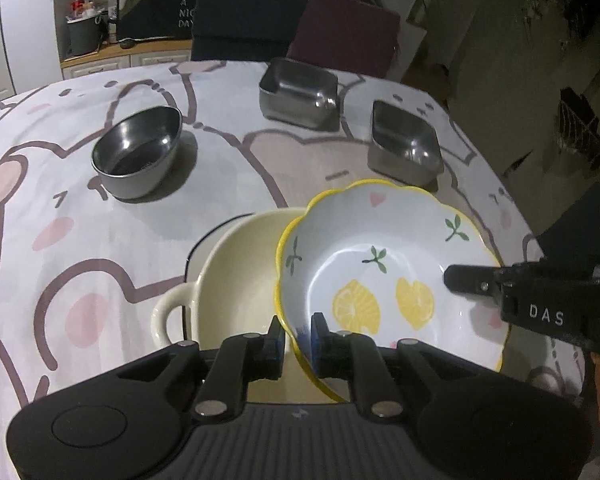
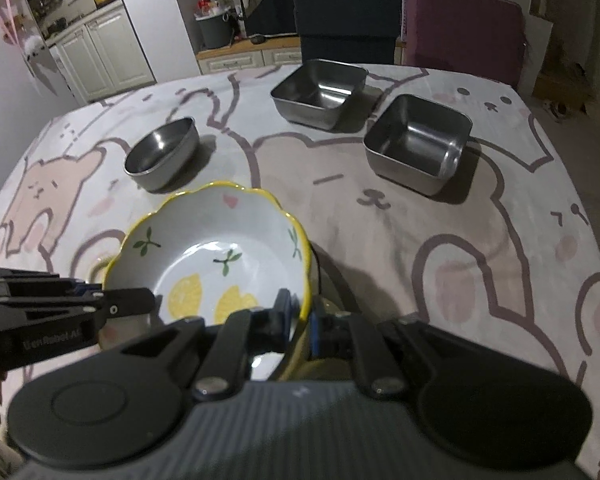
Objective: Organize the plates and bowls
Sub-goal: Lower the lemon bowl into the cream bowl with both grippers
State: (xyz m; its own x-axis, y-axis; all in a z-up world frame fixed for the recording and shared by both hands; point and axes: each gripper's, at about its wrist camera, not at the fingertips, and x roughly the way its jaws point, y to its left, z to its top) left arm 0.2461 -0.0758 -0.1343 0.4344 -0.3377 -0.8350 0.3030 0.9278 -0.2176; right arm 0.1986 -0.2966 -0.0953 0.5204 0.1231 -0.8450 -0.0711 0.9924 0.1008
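A white lemon-print bowl (image 1: 380, 264) with a wavy yellow rim is held from both sides above a cream handled dish (image 1: 236, 272). It overlaps the dish's right half; whether it rests on it I cannot tell. My left gripper (image 1: 298, 334) is shut on the bowl's near-left rim, one finger inside and one outside. My right gripper (image 2: 300, 316) is shut on the right rim of the bowl (image 2: 212, 256) and shows in the left wrist view as a black finger (image 1: 460, 280) over the rim. In the right wrist view, the left gripper (image 2: 140, 304) reaches in from the left, and the cream dish is almost hidden.
On the bear-print tablecloth (image 1: 80, 240) stand a round steel bowl (image 1: 136, 156) (image 2: 160, 152) and two square steel containers (image 1: 300, 96) (image 1: 406, 144), all beyond the held bowl. A dark blue chair (image 2: 344, 20) and a maroon chair (image 2: 464, 28) stand at the far edge.
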